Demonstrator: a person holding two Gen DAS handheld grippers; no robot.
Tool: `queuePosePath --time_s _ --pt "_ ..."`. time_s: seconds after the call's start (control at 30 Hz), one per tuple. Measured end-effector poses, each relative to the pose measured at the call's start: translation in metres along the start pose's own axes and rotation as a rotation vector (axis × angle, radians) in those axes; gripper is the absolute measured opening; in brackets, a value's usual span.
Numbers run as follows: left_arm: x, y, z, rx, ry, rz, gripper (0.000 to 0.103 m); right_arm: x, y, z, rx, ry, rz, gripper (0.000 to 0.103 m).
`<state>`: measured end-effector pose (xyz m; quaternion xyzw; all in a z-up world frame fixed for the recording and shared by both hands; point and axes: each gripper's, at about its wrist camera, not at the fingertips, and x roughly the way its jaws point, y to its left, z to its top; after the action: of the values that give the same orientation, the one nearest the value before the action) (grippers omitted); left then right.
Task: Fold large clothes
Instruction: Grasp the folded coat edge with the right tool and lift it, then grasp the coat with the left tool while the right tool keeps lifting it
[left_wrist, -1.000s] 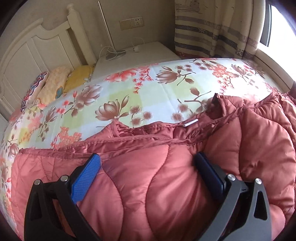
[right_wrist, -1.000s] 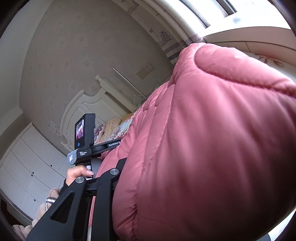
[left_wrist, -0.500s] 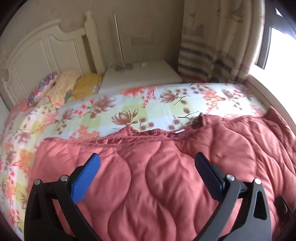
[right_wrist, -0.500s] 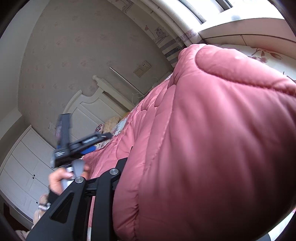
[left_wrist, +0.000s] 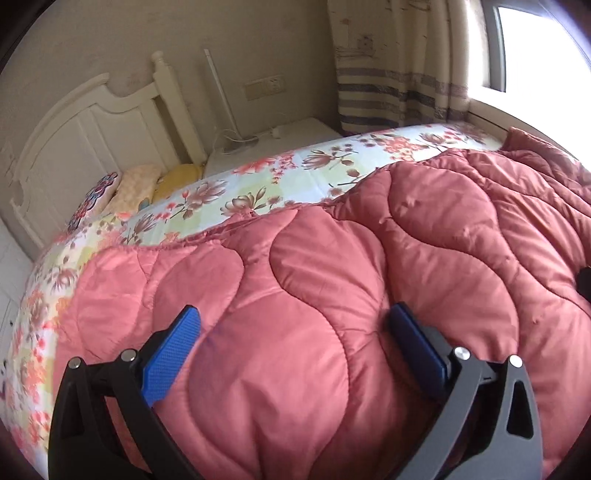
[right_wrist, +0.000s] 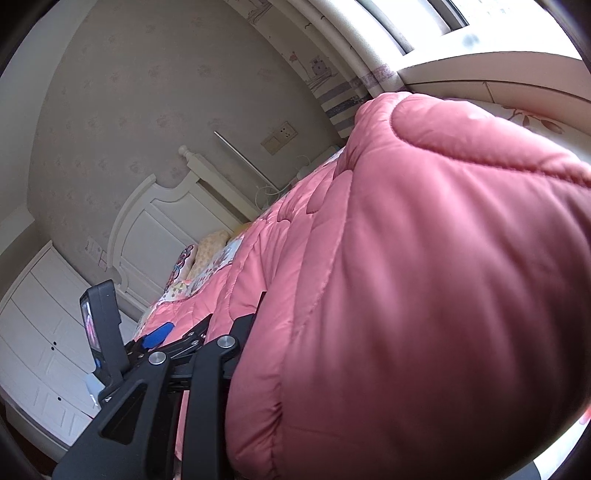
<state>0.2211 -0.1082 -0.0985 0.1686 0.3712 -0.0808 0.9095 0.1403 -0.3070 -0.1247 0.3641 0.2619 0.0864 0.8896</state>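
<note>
While the quilted pink coat (left_wrist: 332, 295) lies spread over the bed just ahead of both tongs, this looks like the middle of a fold, one side bunched up and waiting to be carried across. The left gripper (left_wrist: 295, 339) hangs over the padding with its blue pads (left_wrist: 173, 347) standing wide apart, released, nothing pinched, the fabric bulging up between them but not squeezed. The right gripper (right_wrist: 236, 325) is a different story: a thick puffy roll of the coat fills everything in front of it and hides the tips, and the jaws look clenched on that bundle. By my reading, the next move wants the left tongs to drop onto an edge and bite, so both ends travel together; slippery, springy padding like this may well balloon back open. Beyond the left tongs runs the floral bedsheet (left_wrist: 258, 184), then pillows (left_wrist: 136, 184) against a white headboard (left_wrist: 92, 129). Ahead sits a nightstand (left_wrist: 288, 136) under a wall socket (left_wrist: 264, 86), striped curtain (left_wrist: 399, 74) and bright window (left_wrist: 535, 55) off to the right.
</note>
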Motion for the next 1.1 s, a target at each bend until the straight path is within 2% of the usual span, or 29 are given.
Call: queuePosePath --time_s 0.1,0.13,0.23,0.3,0.33,0.4,0.43,0.5,0.57,0.6,0.73,0.83,0.9,0.93,0.97,1.03,1.1 --pt "-0.021 0.021 0.005 0.012 -0.057 0.058 0.101 -0.002 0.004 0.001 -0.001 -0.009 -0.016 0.04" --pt "-0.026 0.03 0.004 0.001 -0.061 0.049 0.101 -0.003 0.006 0.001 -0.005 -0.012 -0.02 0.04" --pt "-0.025 0.036 -0.006 -0.045 -0.043 -0.07 0.101 -0.006 0.017 0.003 -0.04 -0.032 -0.045 0.04" --pt "-0.016 0.018 -0.018 -0.021 -0.006 -0.124 0.101 -0.007 0.023 0.002 -0.061 -0.047 -0.062 0.04" --pt "-0.013 0.007 -0.023 -0.004 -0.012 -0.108 0.101 -0.008 0.026 0.002 -0.069 -0.055 -0.071 0.04" --pt "-0.013 -0.011 -0.037 0.028 -0.103 -0.017 0.101 -0.008 0.034 0.002 -0.086 -0.062 -0.085 0.04" --pt "-0.012 -0.013 -0.037 0.036 -0.097 -0.005 0.101 -0.008 0.037 0.001 -0.096 -0.062 -0.096 0.04" --pt "-0.011 -0.009 -0.034 0.036 -0.07 -0.03 0.101 -0.009 0.046 0.0 -0.127 -0.07 -0.118 0.04" --pt "-0.015 0.003 -0.027 0.046 -0.023 -0.074 0.101 -0.011 0.054 0.0 -0.157 -0.075 -0.132 0.04" --pt "-0.021 0.012 -0.022 0.048 -0.023 -0.087 0.101 -0.013 0.057 0.0 -0.169 -0.078 -0.136 0.04" --pt "-0.035 0.066 -0.004 -0.044 -0.089 0.007 0.101 -0.018 0.076 0.0 -0.256 -0.095 -0.165 0.04" --pt "-0.016 0.087 0.003 -0.099 -0.019 -0.008 0.101 -0.019 0.091 -0.004 -0.332 -0.11 -0.188 0.04" --pt "-0.012 0.079 0.002 -0.093 0.004 -0.065 0.101 -0.018 0.1 -0.006 -0.368 -0.119 -0.203 0.04" --pt "-0.013 0.069 0.0 -0.064 -0.006 -0.106 0.101 -0.017 0.104 -0.007 -0.38 -0.123 -0.21 0.04" --pt "-0.013 0.056 -0.002 -0.024 -0.017 -0.116 0.101 -0.016 0.107 -0.007 -0.388 -0.125 -0.216 0.04" --pt "-0.001 0.029 -0.011 0.064 -0.025 -0.096 0.101 -0.014 0.116 -0.009 -0.409 -0.126 -0.232 0.04" --pt "0.008 0.021 -0.022 0.065 -0.059 -0.082 0.101 -0.013 0.129 -0.012 -0.457 -0.124 -0.252 0.04"
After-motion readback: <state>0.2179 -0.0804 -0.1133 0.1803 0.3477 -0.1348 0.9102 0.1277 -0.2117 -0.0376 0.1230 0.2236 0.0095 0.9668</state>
